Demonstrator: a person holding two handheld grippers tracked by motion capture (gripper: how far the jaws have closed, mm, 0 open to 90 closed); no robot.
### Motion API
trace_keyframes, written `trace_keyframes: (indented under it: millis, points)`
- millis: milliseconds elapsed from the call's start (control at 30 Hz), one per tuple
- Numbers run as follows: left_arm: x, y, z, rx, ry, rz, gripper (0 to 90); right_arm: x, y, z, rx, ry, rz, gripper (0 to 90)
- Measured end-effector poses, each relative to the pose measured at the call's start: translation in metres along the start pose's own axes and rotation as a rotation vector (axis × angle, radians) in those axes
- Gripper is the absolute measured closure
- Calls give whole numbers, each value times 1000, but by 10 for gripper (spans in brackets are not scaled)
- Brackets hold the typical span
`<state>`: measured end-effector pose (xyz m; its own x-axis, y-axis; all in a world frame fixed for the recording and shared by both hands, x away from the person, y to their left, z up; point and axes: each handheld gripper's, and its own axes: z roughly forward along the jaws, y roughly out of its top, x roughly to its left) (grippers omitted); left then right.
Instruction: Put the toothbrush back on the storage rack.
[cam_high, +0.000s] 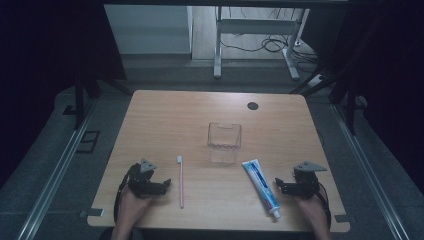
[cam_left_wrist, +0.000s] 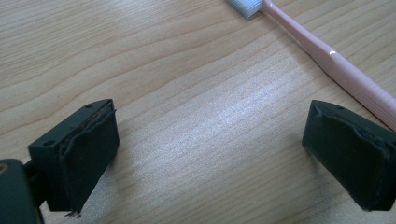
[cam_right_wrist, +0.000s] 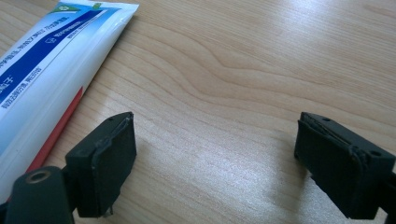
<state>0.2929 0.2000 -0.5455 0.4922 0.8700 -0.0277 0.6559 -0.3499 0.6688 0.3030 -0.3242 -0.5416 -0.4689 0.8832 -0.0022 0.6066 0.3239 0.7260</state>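
Observation:
A pink toothbrush (cam_high: 181, 181) with white bristles lies lengthwise on the wooden table (cam_high: 165, 115), left of centre. A white and blue toothpaste tube (cam_high: 261, 186) lies right of centre, cap toward the front edge. Behind and between them stands a clear plastic cup (cam_high: 224, 143), upright. My left gripper (cam_high: 157, 185) rests open on the table just left of the toothbrush (cam_left_wrist: 336, 65), nothing between its jaws. Just right of the tube (cam_right_wrist: 51, 70), my right gripper (cam_high: 280, 186) also rests open on bare wood, its jaws wide apart.
A small black round cap (cam_high: 252, 106) sits in the table near its far right edge. Beyond the table are a desk frame (cam_high: 255, 30) and floor cables. Dark curtains flank both sides.

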Motion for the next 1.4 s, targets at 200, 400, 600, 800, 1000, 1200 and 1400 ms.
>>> trace_keyframes:
  millis: [200,400,600,800,1000,1200,1400]
  points:
    - [0,0,0,-1,0,-1,37,0,0,0,0,1,-2,122]
    - [0,0,0,-6,-1,-4,49,0,0,0,0,2,-2,124]
    - [1,0,0,-6,-3,1,51,0,0,0,0,2,-2,124]
    - [3,-2,-2,-16,-3,2,80,0,0,0,0,2,-2,124]
    - [7,-3,-6,-27,-6,12,172,0,0,0,0,2,-1,124]
    - [4,-1,-9,-20,-14,27,303,0,0,0,0,2,-2,124]
    - [-4,5,-17,-54,-45,52,385,0,0,0,0,2,-2,124]
